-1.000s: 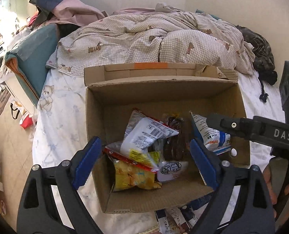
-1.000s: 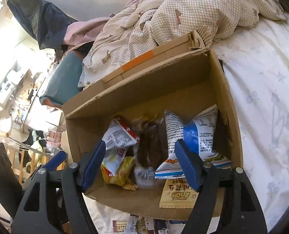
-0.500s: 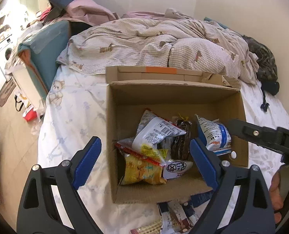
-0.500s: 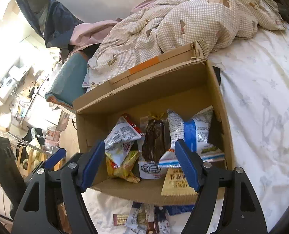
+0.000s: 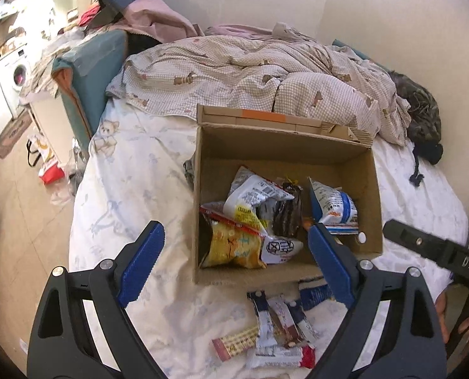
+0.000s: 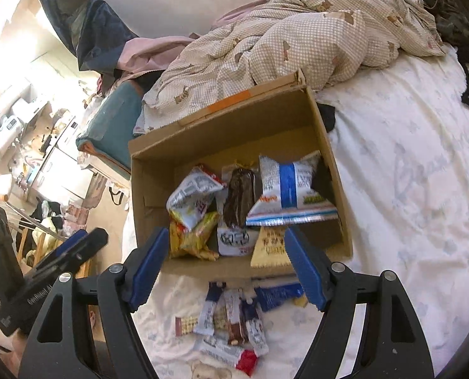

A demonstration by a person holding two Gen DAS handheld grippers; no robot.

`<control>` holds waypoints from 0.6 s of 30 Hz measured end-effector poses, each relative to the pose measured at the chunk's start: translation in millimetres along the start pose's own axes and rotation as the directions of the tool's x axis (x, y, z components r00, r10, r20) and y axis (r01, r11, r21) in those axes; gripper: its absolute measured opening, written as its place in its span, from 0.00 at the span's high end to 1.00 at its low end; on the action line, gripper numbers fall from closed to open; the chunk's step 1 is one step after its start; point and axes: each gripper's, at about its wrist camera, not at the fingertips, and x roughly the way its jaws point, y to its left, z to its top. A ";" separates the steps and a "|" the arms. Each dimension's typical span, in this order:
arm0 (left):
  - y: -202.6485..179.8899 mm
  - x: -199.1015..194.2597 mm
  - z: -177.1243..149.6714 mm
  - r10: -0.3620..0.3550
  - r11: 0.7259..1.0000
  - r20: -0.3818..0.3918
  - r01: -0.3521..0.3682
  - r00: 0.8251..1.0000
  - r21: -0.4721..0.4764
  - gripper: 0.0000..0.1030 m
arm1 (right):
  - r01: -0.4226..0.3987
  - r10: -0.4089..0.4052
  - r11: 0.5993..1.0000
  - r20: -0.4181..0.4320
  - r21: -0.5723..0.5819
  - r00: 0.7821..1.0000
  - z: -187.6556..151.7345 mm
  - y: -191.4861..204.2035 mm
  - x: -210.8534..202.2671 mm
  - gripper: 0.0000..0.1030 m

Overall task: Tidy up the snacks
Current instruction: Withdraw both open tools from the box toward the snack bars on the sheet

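Both grippers have pulled back from the cardboard box at frame centre, exposing snack bars below; jaws wide, empty.

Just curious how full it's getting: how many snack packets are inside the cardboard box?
6: white barcode bag and yellow bag left, brown packet middle, white logo packet and tan packet front, blue-striped bag right. Others may hide underneath.

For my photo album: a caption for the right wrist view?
Open tool above a snack-filled cardboard box on the bed.

Open right tongs above snack-filled box
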 end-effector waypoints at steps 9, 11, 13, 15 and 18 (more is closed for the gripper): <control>8.2 -15.5 -19.0 0.034 0.999 -0.014 -0.034 0.999 -0.006 0.12 | 0.007 -0.007 1.000 -0.019 -0.009 1.000 -28.3 4.3 -14.5 0.24; 9.8 -16.3 -22.3 0.035 0.999 -0.024 -0.036 0.999 -0.014 0.12 | 0.007 -0.007 1.000 -0.012 -0.006 1.000 -33.4 4.2 -18.9 0.24; 10.7 -17.5 -27.1 0.039 0.999 -0.036 -0.040 0.999 -0.016 0.12 | 0.007 -0.007 1.000 -0.014 0.000 1.000 -38.8 4.2 -21.7 0.24; 11.1 -17.4 -31.2 0.045 0.999 -0.047 -0.046 0.998 -0.009 0.12 | 0.009 -0.009 1.000 -0.023 0.002 1.000 -42.7 3.9 -22.0 0.24; 10.9 -15.0 -40.1 0.061 0.998 -0.081 -0.060 0.995 0.006 0.12 | 0.010 -0.009 1.000 -0.034 0.006 0.999 -48.2 3.8 -22.5 0.24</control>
